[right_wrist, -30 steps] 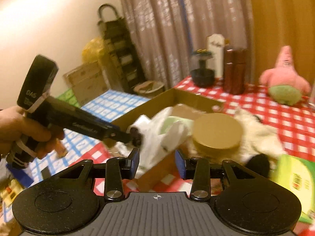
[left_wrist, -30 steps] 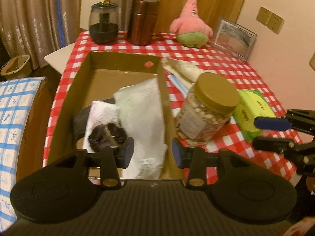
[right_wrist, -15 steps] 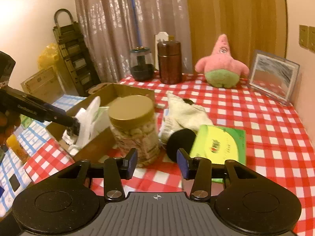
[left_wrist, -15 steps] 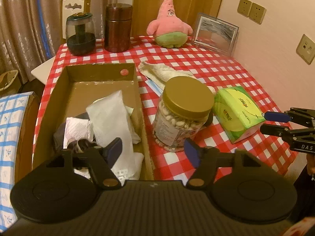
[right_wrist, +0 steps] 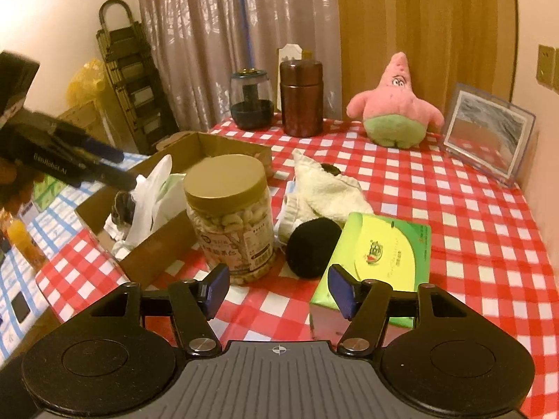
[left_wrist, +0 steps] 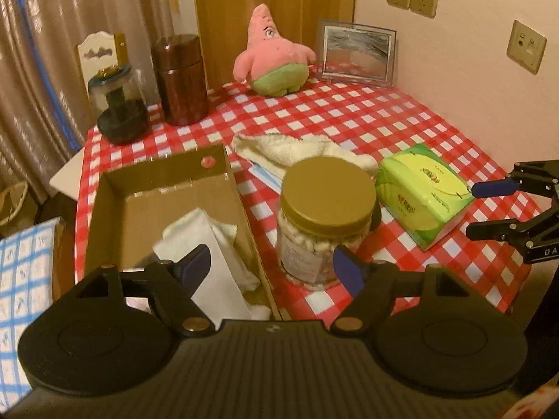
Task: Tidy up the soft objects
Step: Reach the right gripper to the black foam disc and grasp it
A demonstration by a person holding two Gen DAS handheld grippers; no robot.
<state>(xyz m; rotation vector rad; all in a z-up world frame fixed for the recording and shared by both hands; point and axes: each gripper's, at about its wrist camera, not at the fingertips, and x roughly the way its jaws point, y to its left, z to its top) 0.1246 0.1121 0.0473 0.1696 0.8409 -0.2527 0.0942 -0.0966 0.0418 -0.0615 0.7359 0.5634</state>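
Hovering left claw (left_wrist: 270, 269): wide, just opening, empty | right claw (right_wrist: 276, 291): wide, just opening, empty | cardboard box (left_wrist: 139, 202): cloths inside

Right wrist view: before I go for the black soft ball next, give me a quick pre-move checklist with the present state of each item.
1. Right tongs empty and open, having just been opening: ok.
2. Left tongs empty and open, having just been opening: ok.
3. Black soft ball in view on the table: ok.
4. Free room around the ball: not ok; it sits tight between the nut jar and the green tissue pack, against the cream towel.
5. Room left in the cardboard box: ok; its far half is bare.
6. Whether the ball touches the jar: cannot tell.
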